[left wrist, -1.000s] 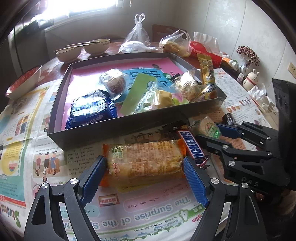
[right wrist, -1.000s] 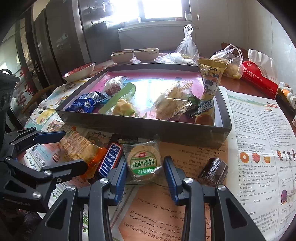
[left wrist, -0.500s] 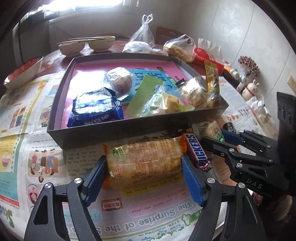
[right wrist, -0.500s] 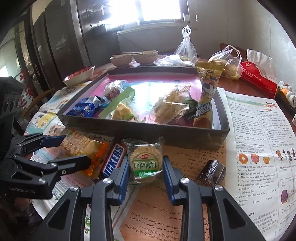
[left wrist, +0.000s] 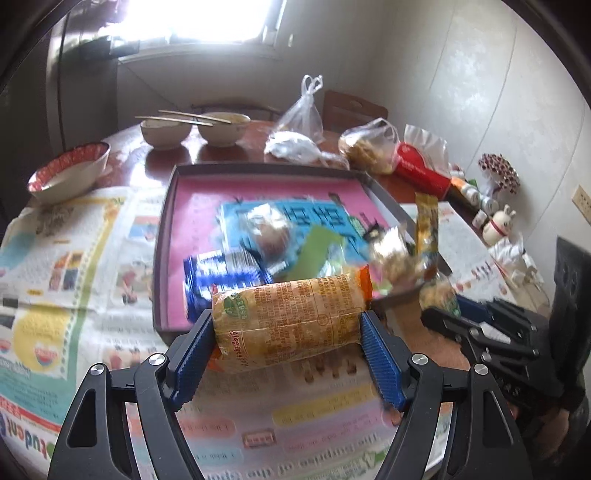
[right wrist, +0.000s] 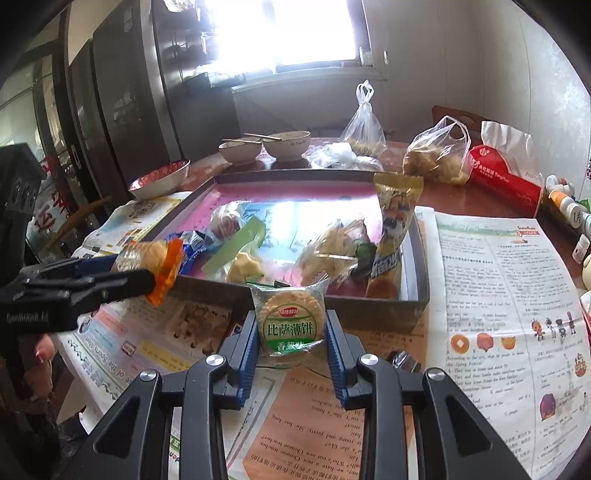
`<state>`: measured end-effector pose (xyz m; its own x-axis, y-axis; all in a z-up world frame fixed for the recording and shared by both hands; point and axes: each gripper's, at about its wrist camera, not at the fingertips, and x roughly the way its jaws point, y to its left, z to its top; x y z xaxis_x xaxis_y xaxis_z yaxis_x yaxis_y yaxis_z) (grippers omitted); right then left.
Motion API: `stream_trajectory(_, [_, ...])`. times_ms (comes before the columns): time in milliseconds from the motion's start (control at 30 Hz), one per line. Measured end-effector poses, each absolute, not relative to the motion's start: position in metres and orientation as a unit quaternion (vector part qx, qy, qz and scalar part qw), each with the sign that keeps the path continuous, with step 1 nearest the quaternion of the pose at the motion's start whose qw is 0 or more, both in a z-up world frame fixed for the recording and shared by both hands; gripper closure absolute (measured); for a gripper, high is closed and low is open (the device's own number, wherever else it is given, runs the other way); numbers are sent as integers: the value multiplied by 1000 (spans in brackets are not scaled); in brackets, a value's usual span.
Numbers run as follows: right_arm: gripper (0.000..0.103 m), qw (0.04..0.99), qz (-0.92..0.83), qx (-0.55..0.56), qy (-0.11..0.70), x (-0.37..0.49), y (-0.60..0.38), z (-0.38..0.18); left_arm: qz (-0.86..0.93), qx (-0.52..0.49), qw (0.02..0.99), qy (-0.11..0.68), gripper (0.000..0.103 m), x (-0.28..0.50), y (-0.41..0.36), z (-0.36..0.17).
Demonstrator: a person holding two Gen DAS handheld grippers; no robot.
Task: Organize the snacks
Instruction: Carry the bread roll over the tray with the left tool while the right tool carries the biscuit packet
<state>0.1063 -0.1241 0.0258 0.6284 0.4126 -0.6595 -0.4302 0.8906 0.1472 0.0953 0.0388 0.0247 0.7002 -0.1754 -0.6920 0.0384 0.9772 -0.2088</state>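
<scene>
Bright window (right wrist: 295, 33) at the back, blown out by daylight. Pale panelled wall (left wrist: 480, 92) on the right with a socket (left wrist: 583, 197). Dark glossy cabinets (right wrist: 122, 103) along the left. Round dark wooden table (right wrist: 454, 195) covered with newspaper sheets (right wrist: 498, 295). Wooden chair back (left wrist: 354, 109) behind the table.

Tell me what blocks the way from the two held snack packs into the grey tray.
Nothing visible blocks it. The left tongs grip the long orange cracker pack, the right tongs the round green-labelled biscuit pack. Only the grey tray's near wall lies ahead; both packs look above it.
</scene>
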Motion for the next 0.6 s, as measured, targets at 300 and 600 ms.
stream_trajectory(300, [69, 906, 239, -16, 348, 113, -115, 36, -39, -59, 925, 373, 25, 127, 32, 29])
stream_trajectory(600, [69, 907, 242, -16, 345, 129, -106, 37, -23, -47, 924, 378, 24, 150, 29, 19])
